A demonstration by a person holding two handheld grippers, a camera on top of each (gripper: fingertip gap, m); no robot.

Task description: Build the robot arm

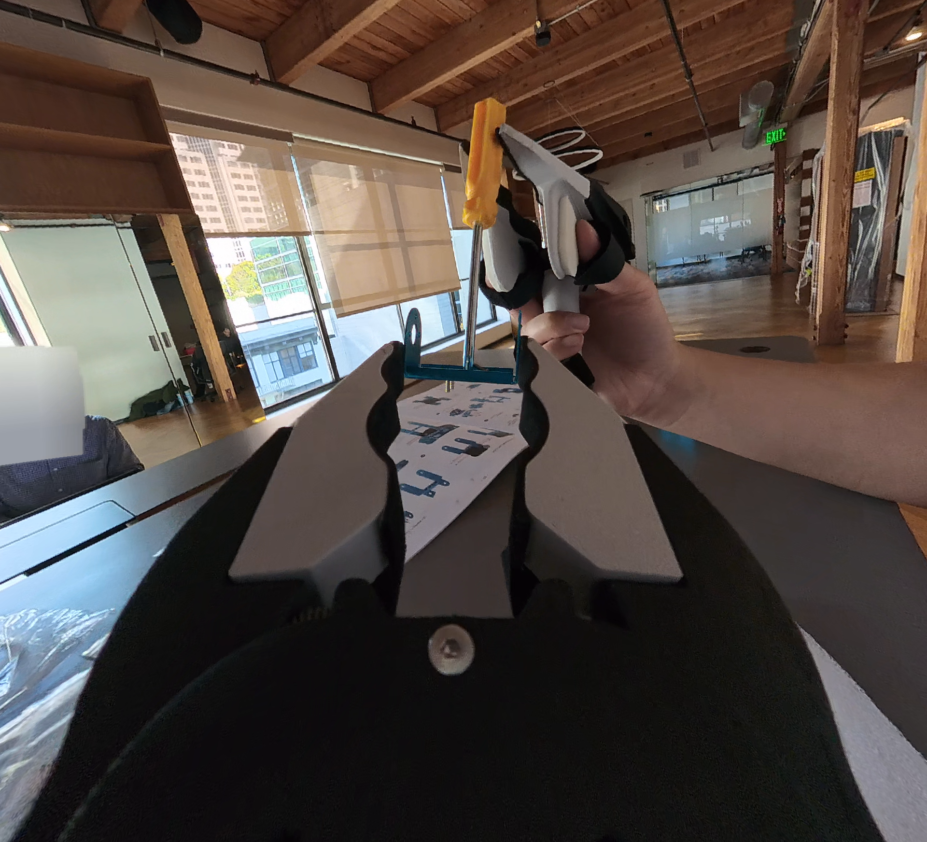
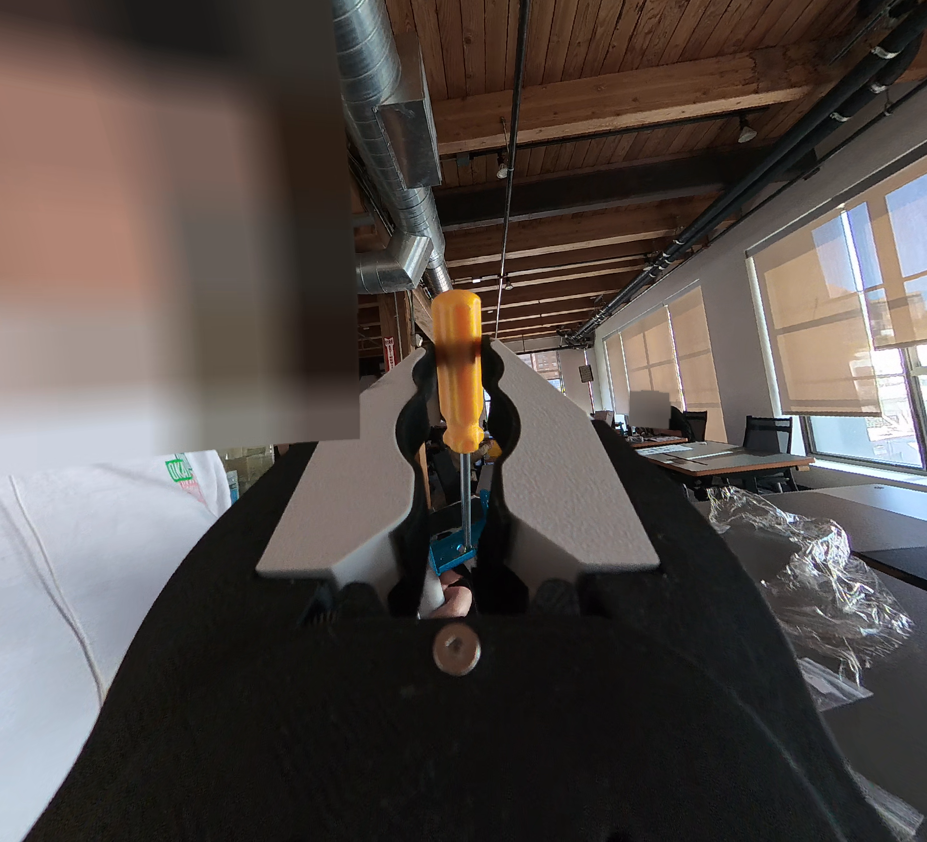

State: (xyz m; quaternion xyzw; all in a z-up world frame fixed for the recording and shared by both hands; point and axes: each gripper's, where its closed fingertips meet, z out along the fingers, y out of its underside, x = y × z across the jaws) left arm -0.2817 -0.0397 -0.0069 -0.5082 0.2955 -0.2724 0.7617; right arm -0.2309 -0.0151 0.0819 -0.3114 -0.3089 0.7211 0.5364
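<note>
**Blue bracket pinched, screwdriver set upright on it**

Left wrist view: at the centre of the frame the left tool (image 1: 464, 366) clamps a blue metal U-shaped bracket (image 1: 459, 369) between its grey fingertips, the bracket's flat base level and its two arms standing up, the left arm rounded with an oval hole. Below it, on the dark table (image 1: 752, 542), lies a white printed sheet (image 1: 451, 457) showing blue parts. Right of centre a bare hand (image 1: 602, 331) grips the right tool (image 1: 481, 151), which is clenched on the ribbed yellow plastic handle of a screwdriver (image 1: 482, 166); its slim steel shaft stands nearly upright, tip on the bracket's base.

Right wrist view: the screwdriver (image 2: 456, 376) sits between the right tool's (image 2: 457, 351) white fingertips, shaft running down to the bracket (image 2: 449, 554) at lower centre. Crumpled clear plastic wrap (image 2: 802, 582) lies on the table (image 2: 878, 522) at the right.
</note>
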